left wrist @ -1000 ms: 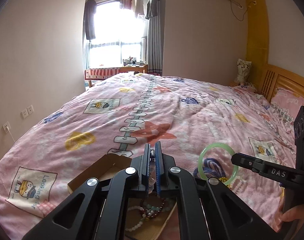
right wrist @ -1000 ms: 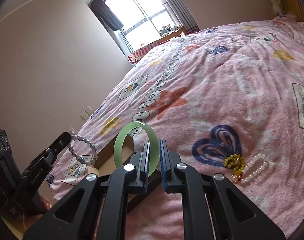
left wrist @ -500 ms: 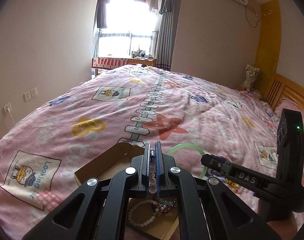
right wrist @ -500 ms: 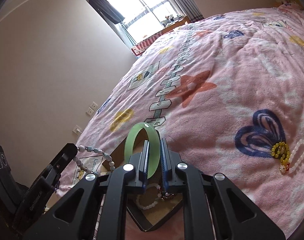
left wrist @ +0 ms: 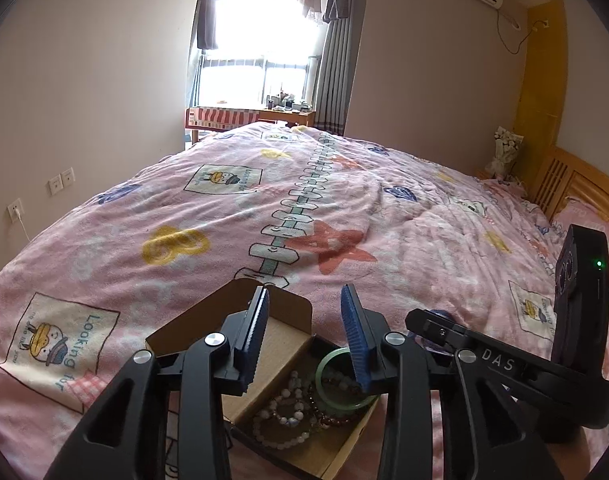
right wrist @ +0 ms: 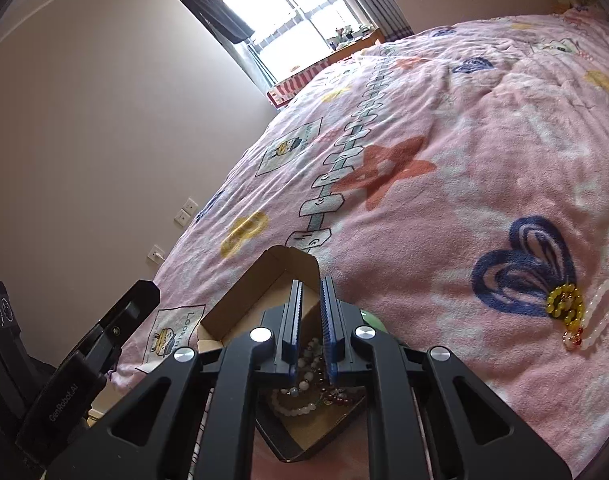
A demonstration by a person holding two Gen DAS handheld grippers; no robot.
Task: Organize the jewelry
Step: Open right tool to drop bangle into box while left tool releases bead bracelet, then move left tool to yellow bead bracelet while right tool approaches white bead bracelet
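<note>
Left wrist view: the left gripper (left wrist: pixel 304 336) is seen with jaws opening and nothing between them, above the open brown cardboard box (left wrist: pixel 288 312). A green jade bangle (left wrist: pixel 338 384) and beaded bracelets (left wrist: pixel 282 416) are lying inside that box. The right gripper (right wrist: pixel 310 332) is nearly closed and empty over the box, with yellow and white bead bracelets (right wrist: pixel 576 312) lying well apart from it on the pink blanket (right wrist: pixel 444 208).

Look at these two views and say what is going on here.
A person holding a gripper in each hand is putting jewelry into a cardboard box on a pink blanket. The left gripper is opening over the box with nothing between its jaws. The right gripper is shut beside it. A green bangle and beaded bracelets lie in the box. A yellow bead bracelet and a pale bead bracelet are still on the blanket.
</note>
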